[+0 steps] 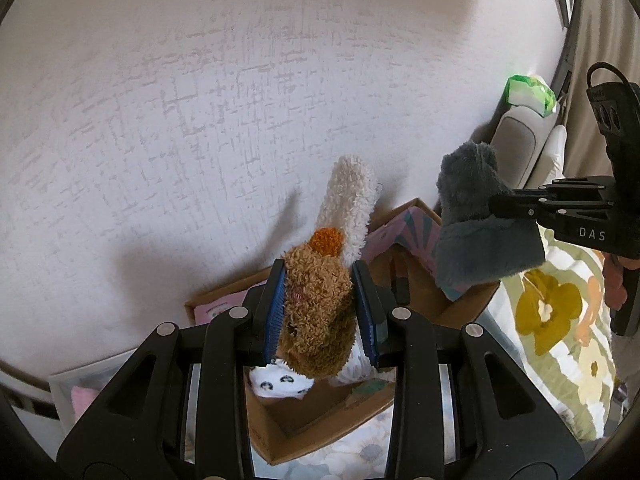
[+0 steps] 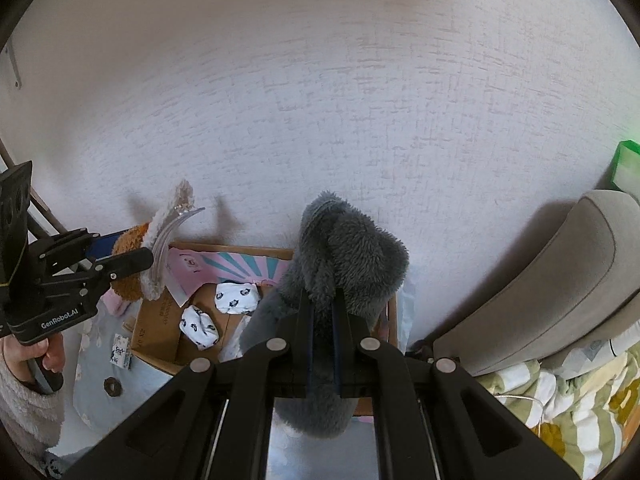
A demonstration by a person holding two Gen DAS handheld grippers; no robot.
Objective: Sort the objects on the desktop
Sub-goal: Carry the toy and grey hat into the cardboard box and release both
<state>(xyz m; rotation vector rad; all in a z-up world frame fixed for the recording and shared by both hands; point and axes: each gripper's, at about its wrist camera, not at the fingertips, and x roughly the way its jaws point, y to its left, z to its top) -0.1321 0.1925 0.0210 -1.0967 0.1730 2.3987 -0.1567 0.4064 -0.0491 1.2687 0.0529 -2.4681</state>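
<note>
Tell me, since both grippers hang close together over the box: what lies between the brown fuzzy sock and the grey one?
In the left wrist view, nothing hangs between the brown fuzzy sock and the grey fuzzy sock; behind that gap shows the cardboard box with its pink flap.

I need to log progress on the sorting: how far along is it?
Done: two white patterned socks already lie in the cardboard box. In hand: the left gripper clamps a brown fuzzy sock; the right gripper clamps a grey fuzzy sock. Left: both are above the box, not yet dropped.
</note>
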